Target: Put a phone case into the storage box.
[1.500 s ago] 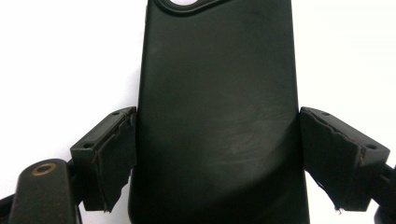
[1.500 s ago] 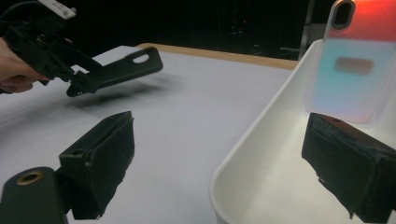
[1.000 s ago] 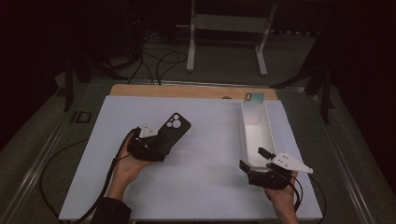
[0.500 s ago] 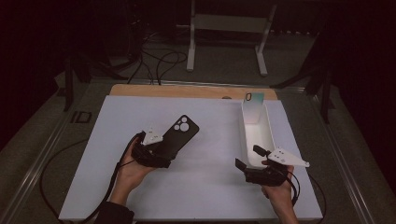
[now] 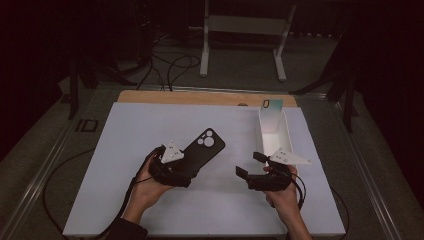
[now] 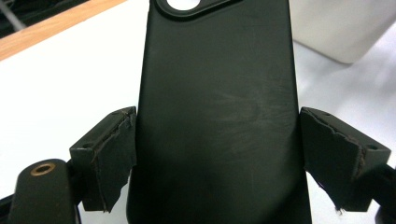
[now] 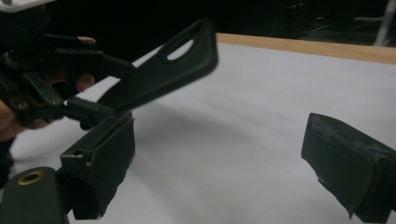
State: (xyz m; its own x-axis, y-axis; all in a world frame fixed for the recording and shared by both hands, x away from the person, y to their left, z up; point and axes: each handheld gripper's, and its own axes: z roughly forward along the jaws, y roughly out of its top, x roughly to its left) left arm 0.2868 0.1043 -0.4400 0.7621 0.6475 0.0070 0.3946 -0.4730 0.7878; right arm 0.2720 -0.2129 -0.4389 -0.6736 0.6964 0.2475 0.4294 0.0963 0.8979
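While the left gripper [image 5: 192, 167] clamps the black phone case [image 5: 202, 150] tilted upward, the right gripper [image 5: 250, 165] hovers agape, pointing leftward.

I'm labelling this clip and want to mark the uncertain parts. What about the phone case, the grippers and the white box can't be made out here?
- Phone case: left gripper view, its lower end is cut off by the bottom edge; the left gripper covers that end in the high view.
- White box: high view, any contents are too small and washed out to tell.
- Small card behind the box: high view, too small to read.
- Right gripper: open, holding nothing.
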